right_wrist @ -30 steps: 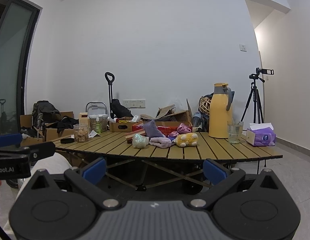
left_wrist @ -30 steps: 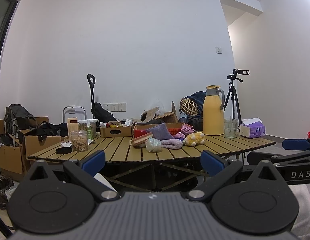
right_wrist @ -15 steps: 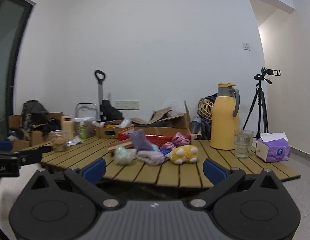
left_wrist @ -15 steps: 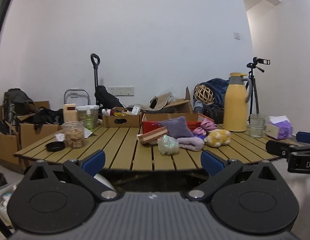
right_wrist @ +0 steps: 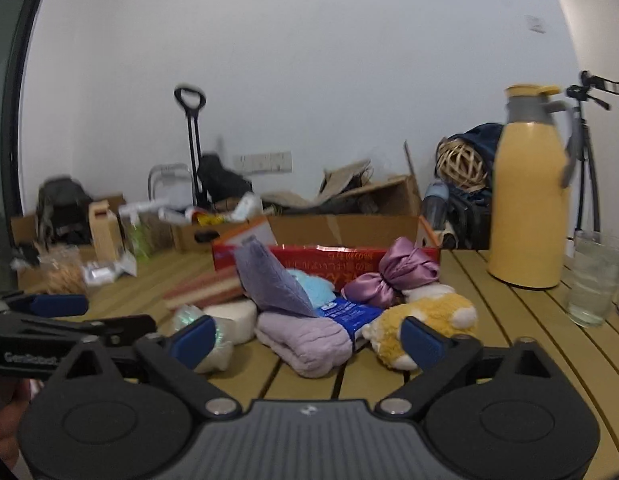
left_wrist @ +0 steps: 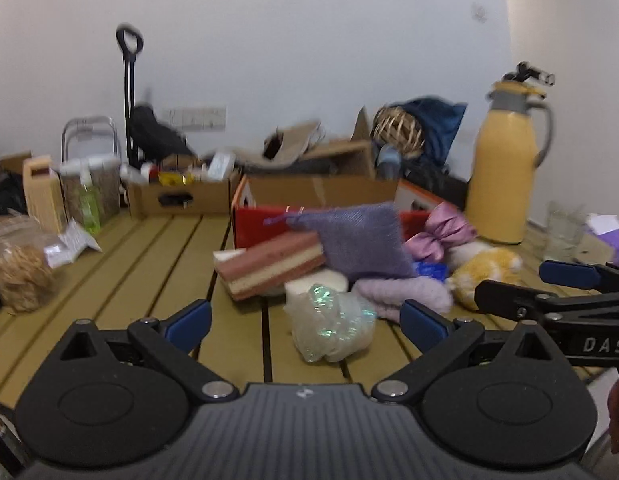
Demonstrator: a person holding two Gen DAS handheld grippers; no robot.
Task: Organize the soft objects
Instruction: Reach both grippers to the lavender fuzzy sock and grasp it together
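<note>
Ahead: soft pile [left_wrist: 349, 264] just beyond both hand-held grippers [left_wrist: 305, 320] [right_wrist: 305, 336], jaws wide, empty.

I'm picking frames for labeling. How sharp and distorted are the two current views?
Left wrist: smeared by motion blur, softening the purple pouch and yellow jug, while the left gripper stays crisp. Right wrist: milder blur; lilac sock readable. Both: fisheye bending, dark corners, flat light, no harsh glare.

Soft pile mid-table: lilac sock [right_wrist: 309, 344]; yellow plush [right_wrist: 425, 320] beside; satin bow [right_wrist: 393, 276] behind.
</note>
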